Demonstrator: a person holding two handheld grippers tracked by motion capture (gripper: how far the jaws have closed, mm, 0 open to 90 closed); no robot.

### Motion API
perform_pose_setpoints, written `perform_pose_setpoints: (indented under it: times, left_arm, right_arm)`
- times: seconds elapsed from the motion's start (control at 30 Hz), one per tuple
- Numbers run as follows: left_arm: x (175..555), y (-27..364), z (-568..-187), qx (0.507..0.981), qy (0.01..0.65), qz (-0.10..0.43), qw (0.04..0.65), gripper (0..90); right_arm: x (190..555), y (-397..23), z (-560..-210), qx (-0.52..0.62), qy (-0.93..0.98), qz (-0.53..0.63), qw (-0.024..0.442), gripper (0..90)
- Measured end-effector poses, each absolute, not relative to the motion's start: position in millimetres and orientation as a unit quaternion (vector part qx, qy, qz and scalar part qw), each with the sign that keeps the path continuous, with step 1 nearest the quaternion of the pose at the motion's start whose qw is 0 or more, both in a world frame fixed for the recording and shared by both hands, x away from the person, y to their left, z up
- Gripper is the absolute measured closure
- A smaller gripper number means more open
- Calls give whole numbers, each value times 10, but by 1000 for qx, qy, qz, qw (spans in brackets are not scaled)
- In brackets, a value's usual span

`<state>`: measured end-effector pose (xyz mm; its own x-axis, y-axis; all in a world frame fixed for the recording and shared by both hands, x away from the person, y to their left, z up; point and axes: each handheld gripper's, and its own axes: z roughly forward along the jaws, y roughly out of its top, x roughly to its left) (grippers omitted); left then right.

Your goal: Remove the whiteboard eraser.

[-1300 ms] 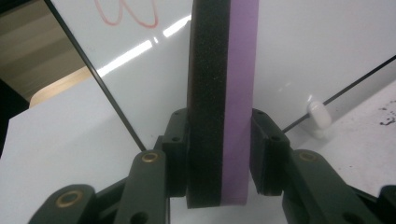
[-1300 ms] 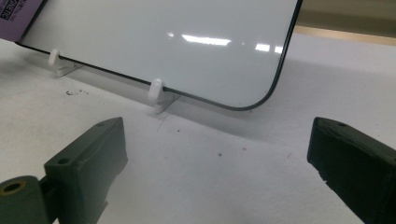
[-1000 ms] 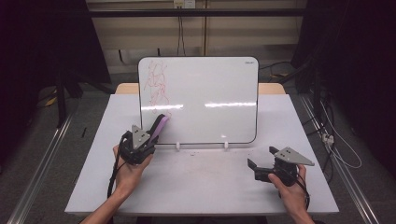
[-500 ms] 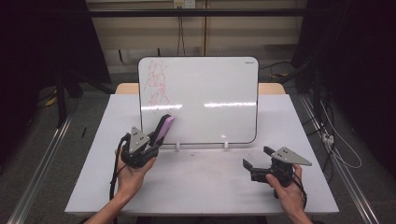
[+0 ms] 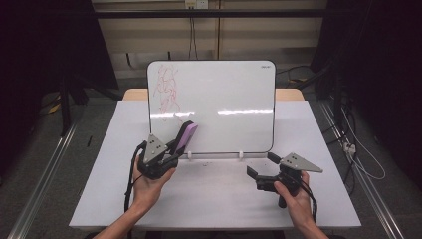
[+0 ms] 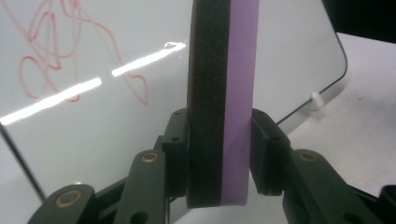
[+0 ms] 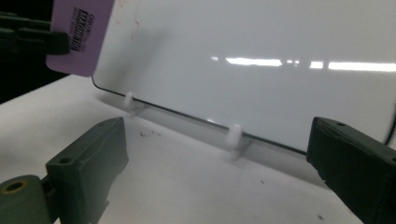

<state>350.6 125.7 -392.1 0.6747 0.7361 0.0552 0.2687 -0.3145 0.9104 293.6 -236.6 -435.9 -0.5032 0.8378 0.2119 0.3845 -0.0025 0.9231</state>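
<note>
High view: a white surface (image 5: 214,194) sits in a dim room with dark curtains on both sides, and a whiteboard (image 5: 224,104) stands upright at mid-frame on small white feet. Red scribbles (image 5: 166,92) fill its upper left part. The left gripper (image 5: 171,147) pinches a purple-backed eraser (image 5: 185,137), just below those marks. The right gripper (image 5: 259,167), lower right, is spread and holds nothing.

Left gripper view: the eraser (image 6: 222,102) stands on edge between the pressed-in jaws, black felt toward the scribbles (image 6: 51,56) at upper left. To wipe well, the felt should probably meet the board flat, then sweep up over the red lines.

Right gripper view: the jaws stand wide apart, low over the surface (image 7: 187,186), facing the board's lower edge and its feet (image 7: 233,135). The eraser (image 7: 79,37) shows at upper left. Nothing blocks the wipe; the board might tip, so steadying it may help.
</note>
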Motion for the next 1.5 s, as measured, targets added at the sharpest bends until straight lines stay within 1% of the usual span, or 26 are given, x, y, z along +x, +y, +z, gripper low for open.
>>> perform_pose_setpoints:
  times: [0.27,0.3,0.5,0.67,0.7,0.73,0.77,0.8,0.83,0.93,1.03,1.1,1.2,1.27,1.3,1.4,1.47,1.5]
  left_arm:
    - [3540,1118,-3854,763,326,196,522,634]
    - [3541,1094,-3845,762,325,190,527,633]
    - [3548,1000,-3820,747,330,150,557,634]
    - [3554,906,-3768,751,319,148,559,634]
    - [3548,878,-3752,752,315,150,559,634]
    - [3544,856,-3744,752,311,151,561,634]
    - [3539,843,-3742,753,310,152,561,634]
    - [3534,822,-3743,752,308,154,562,634]
    - [3530,808,-3749,753,306,158,561,634]
    - [3519,781,-3788,749,311,151,565,634]
    - [3505,768,-3816,749,310,151,565,634]
    - [3495,762,-3838,750,311,150,565,634]
    - [3488,760,-3855,750,311,150,564,634]
    - [3489,758,-3858,750,312,149,564,634]
    - [3489,756,-3860,751,311,149,563,634]
    - [3483,744,-3876,753,312,146,561,634]
    - [3480,742,-3881,753,312,145,560,634]
    - [3480,745,-3882,753,312,146,561,633]
  right_arm:
    - [3095,-2076,-4225,427,668,581,183,38]
    - [3133,-2016,-4210,420,665,593,175,36]
    - [3191,-1916,-4148,409,653,614,170,37]
    - [3237,-1848,-4056,393,649,627,178,55]
    - [3247,-1839,-4044,391,648,629,180,69]
    - [3278,-1808,-4014,388,640,639,176,106]
    - [3278,-1808,-4014,388,640,639,176,106]
    - [3301,-1781,-3998,391,627,651,174,134]
    - [3301,-1781,-3998,391,627,651,174,134]
    - [3346,-1719,-3991,390,615,664,170,175]
    - [3397,-1648,-4018,399,595,681,151,232]
    - [3406,-1630,-4024,403,591,684,146,240]
    - [3431,-1573,-4049,415,577,692,125,259]
    - [3436,-1562,-4057,420,573,694,119,261]
    - [3437,-1540,-4067,426,568,694,117,287]
    - [3435,-1516,-4074,428,566,696,111,297]
    - [3425,-1498,-4083,430,565,695,115,358]
    - [3425,-1494,-4090,432,563,696,113,366]
